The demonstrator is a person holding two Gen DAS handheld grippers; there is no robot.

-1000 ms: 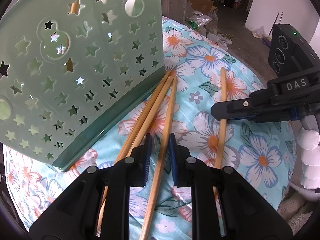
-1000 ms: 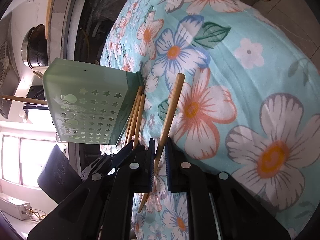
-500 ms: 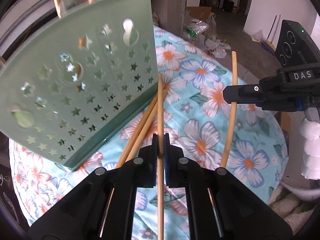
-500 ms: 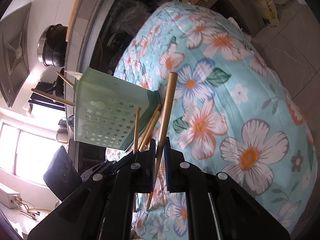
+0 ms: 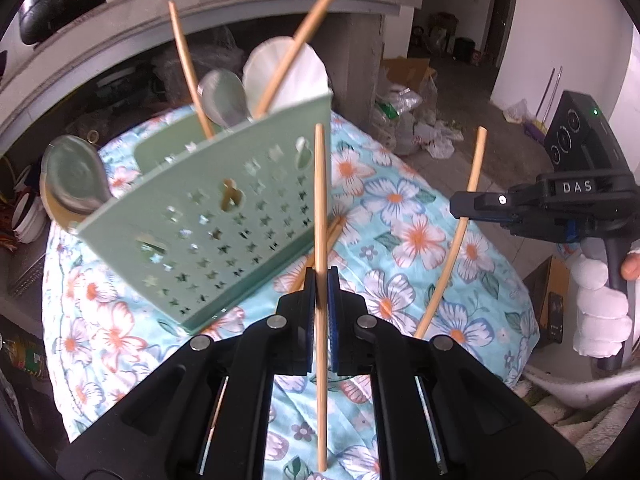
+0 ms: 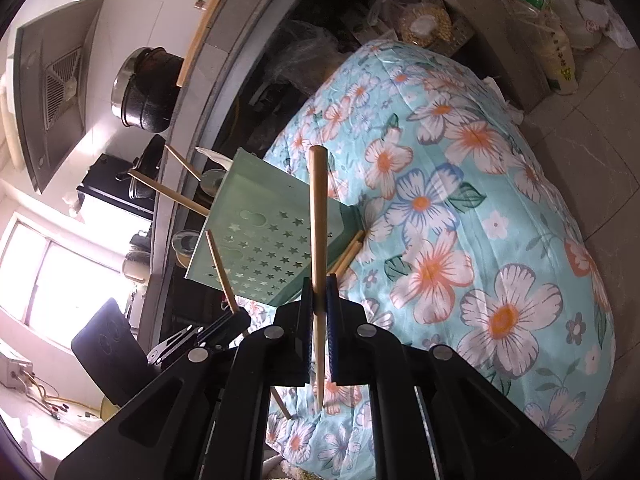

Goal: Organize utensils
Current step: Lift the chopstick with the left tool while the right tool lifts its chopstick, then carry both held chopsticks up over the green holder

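A turquoise cloth printed with white and orange flowers (image 5: 404, 216) covers a rounded table set against a grey kitchen counter, and on it stands a pale green plastic utensil holder pierced with star-shaped holes (image 5: 224, 224), already stocked with spoons and a couple of chopsticks. The left gripper (image 5: 319, 292) is pinched tight on a pale wooden chopstick (image 5: 320, 200), whose long axis runs straight up along the fingers, its upper end reaching about level with the holder's rim. The right gripper (image 6: 318, 296) is likewise clamped on a second tapered wooden chopstick (image 6: 318, 216), thick end uppermost. Both sticks hang clear of the cloth. The holder lies ahead and to the left of each gripper, its open top facing up; the left hand looks nearer to it, so that stick probably goes in first, tipped over the rim. Two more chopsticks (image 5: 334, 232) lie on the cloth against the holder's base.
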